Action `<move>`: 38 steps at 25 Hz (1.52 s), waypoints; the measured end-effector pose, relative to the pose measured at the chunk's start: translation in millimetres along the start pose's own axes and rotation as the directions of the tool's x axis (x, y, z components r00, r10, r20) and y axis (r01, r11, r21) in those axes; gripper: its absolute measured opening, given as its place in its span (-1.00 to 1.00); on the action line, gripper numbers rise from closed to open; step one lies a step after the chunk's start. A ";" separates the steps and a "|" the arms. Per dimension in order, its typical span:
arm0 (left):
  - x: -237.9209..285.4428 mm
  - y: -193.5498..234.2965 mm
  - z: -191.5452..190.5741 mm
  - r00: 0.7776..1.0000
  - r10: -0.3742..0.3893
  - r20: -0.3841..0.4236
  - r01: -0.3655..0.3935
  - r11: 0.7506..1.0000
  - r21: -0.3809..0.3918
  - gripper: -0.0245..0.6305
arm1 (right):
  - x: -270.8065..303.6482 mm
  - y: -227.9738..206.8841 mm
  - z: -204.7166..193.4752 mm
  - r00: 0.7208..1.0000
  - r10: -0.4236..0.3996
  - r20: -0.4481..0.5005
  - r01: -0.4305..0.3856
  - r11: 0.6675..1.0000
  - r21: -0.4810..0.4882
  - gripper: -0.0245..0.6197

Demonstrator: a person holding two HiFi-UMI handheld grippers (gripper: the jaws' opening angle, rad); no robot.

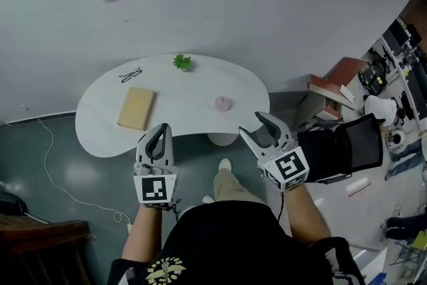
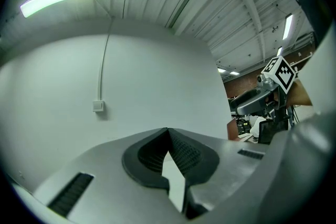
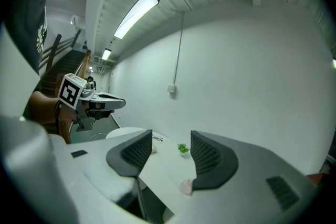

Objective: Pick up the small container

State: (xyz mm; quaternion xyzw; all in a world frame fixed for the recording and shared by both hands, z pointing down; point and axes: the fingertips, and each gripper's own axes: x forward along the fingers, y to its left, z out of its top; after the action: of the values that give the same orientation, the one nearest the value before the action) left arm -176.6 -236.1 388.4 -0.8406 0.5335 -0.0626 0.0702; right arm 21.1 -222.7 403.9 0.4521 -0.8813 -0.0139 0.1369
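Note:
A small pink container (image 1: 222, 103) stands on the right half of the white kidney-shaped table (image 1: 180, 118); in the right gripper view the container (image 3: 186, 186) peeks out beside the right jaw. My left gripper (image 1: 157, 137) is held over the table's near edge, jaws shut with nothing between them, and points up at the wall in its own view (image 2: 169, 136). My right gripper (image 1: 261, 129) hovers near the table's right end, open and empty, some way short of the container (image 3: 167, 152).
On the table lie a tan book (image 1: 136, 108), black glasses (image 1: 130, 74) and a small green plant (image 1: 181, 62). A black chair (image 1: 347, 147) and stacked books (image 1: 333, 86) stand to the right. A white cable (image 1: 60, 185) runs over the floor.

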 end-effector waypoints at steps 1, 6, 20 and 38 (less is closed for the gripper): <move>4.6 1.2 -2.3 1.000 0.002 0.001 -0.002 1.000 0.000 -0.91 | 4.5 -2.8 -1.7 1.000 0.004 -0.001 -0.004 1.000 0.001 -0.24; 34.7 2.8 -5.1 1.000 -0.001 -0.014 0.001 1.000 0.023 -0.91 | 28.1 -26.8 -8.5 1.000 0.017 -0.002 -0.017 1.000 0.018 -0.24; 127.0 17.2 -13.2 0.999 0.020 -0.025 -0.020 1.000 0.017 -0.91 | 113.4 -96.1 -42.8 0.996 0.067 -0.057 -0.063 0.996 0.056 -0.24; 203.8 22.1 -22.2 0.997 0.039 -0.068 -0.038 0.999 0.020 -0.91 | 203.8 -138.5 -178.2 0.947 0.174 -0.270 -0.152 0.983 0.101 -0.24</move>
State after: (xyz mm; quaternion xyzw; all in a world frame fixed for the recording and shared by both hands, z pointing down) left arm -114.0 -431.0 412.3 -0.8267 0.5512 -0.0949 0.0609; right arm 63.4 -449.9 601.5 0.3802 -0.8876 0.0957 0.2418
